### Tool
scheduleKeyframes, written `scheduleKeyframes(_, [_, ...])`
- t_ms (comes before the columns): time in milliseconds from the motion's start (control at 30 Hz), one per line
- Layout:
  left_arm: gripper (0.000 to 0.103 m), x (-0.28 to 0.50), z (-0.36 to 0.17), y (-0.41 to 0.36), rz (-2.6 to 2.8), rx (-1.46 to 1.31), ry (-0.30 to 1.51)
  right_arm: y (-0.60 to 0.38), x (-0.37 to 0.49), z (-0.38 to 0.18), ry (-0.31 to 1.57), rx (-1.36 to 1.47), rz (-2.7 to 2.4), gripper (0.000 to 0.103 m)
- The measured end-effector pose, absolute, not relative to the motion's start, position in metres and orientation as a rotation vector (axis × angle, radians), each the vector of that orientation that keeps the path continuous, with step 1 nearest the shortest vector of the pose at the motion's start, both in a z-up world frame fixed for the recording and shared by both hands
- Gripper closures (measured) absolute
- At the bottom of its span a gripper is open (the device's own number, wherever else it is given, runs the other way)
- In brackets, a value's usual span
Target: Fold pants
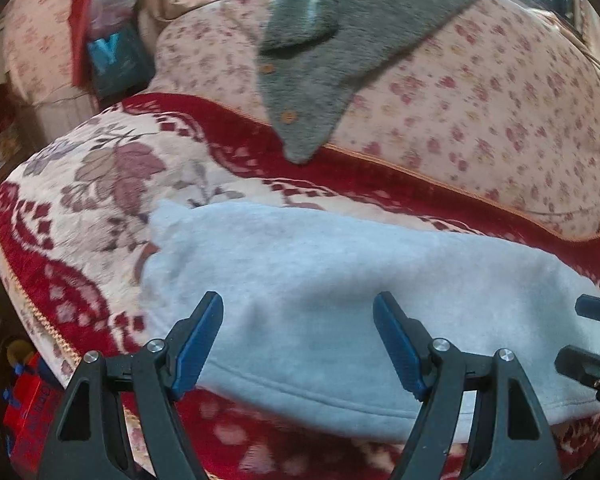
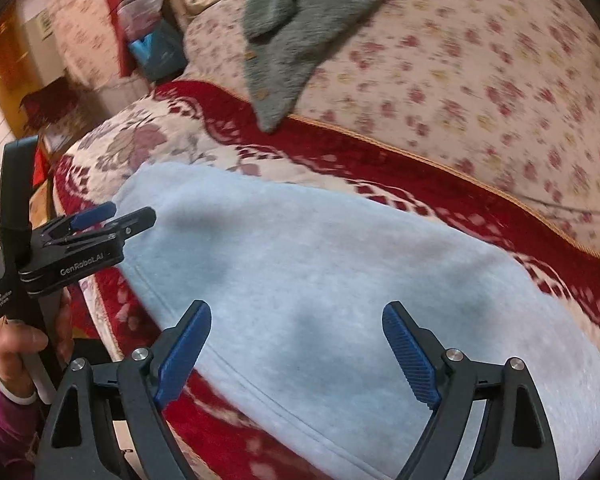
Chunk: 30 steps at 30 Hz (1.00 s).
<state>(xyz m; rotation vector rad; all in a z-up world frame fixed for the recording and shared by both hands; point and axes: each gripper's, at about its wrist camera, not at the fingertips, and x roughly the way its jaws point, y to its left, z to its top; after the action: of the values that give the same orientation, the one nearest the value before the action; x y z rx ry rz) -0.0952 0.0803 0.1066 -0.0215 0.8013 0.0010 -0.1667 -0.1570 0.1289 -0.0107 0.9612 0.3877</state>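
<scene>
Where pants [image 1: 300, 304] lie, red floral blanket [image 1: 80, 208]

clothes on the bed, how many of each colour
light blue: 1, the pants lying flat on the red floral blanket
grey: 1, a fuzzy buttoned garment further back on the pink floral cover
total: 2

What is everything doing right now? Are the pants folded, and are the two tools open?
Pants: light blue, lying flat on the blanket, held by neither tool.
Left tool: open, empty, above the pants.
Right tool: open, empty, above the pants.
Grey sweater: spread loosely, unfolded.
Blanket: spread out.
</scene>
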Motion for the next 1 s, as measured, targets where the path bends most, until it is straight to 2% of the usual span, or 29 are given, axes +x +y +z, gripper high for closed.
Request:
scheduleKeyframes(533, [0.025, -0.098, 0.081, 0.166, 0.168, -0.159, 0.829, -0.052, -0.119, 0.125, 0.971, -0.139, 0.552, 0.011])
scheduleKeyframes(633, [0.019, -0.101, 0.069, 0.182, 0.173, -0.232, 0.868, -0.034, -0.104, 0.122, 0.964, -0.165, 0.605, 0.011])
scheduleKeyframes(1000, [0.016, -0.102, 0.047, 0.209, 0.132, -0.452, 0.938, 0.039, -0.036, 0.118, 0.942, -0.301, 0.728, 0.009])
